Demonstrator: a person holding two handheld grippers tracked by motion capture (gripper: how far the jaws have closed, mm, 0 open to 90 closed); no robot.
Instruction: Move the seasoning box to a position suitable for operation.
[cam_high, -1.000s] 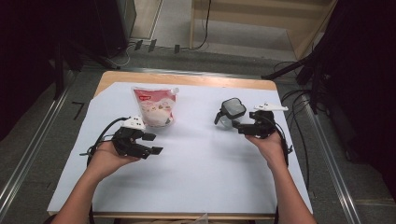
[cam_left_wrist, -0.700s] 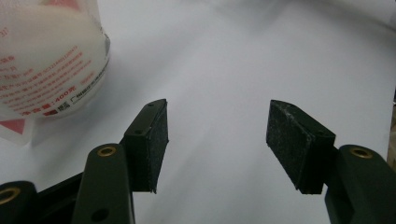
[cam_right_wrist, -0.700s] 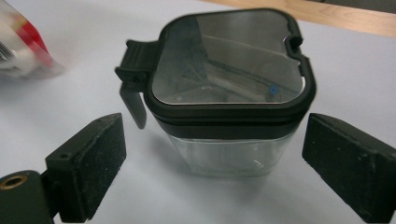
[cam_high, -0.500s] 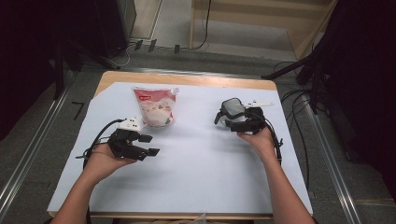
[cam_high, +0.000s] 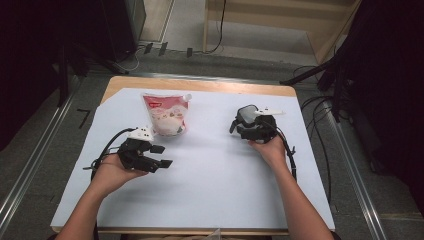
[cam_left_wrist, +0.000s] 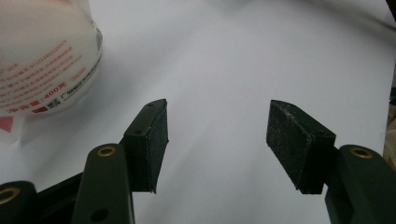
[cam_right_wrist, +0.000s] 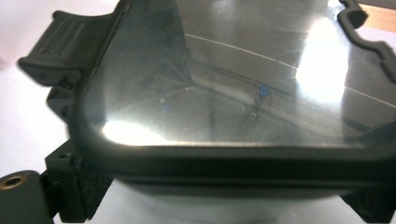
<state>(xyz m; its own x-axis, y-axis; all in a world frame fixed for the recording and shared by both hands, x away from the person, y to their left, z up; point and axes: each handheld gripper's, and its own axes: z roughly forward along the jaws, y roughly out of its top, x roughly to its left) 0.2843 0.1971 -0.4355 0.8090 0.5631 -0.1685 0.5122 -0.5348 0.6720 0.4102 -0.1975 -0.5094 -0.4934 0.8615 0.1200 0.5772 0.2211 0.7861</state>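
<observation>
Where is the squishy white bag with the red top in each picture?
High view: the soft white pouch with red top lies on the white table cover, left of middle, beyond the left tool.
Left gripper view: top left corner, left of the jaws.
Right gripper view: a dark container with a glossy lid is there instead.
Shared landmark: the white table cover.

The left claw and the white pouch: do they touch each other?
Apart. In the left gripper view, the left claw stands open over bare white table cover, and the pouch lies off beside its tip with a gap.
</observation>
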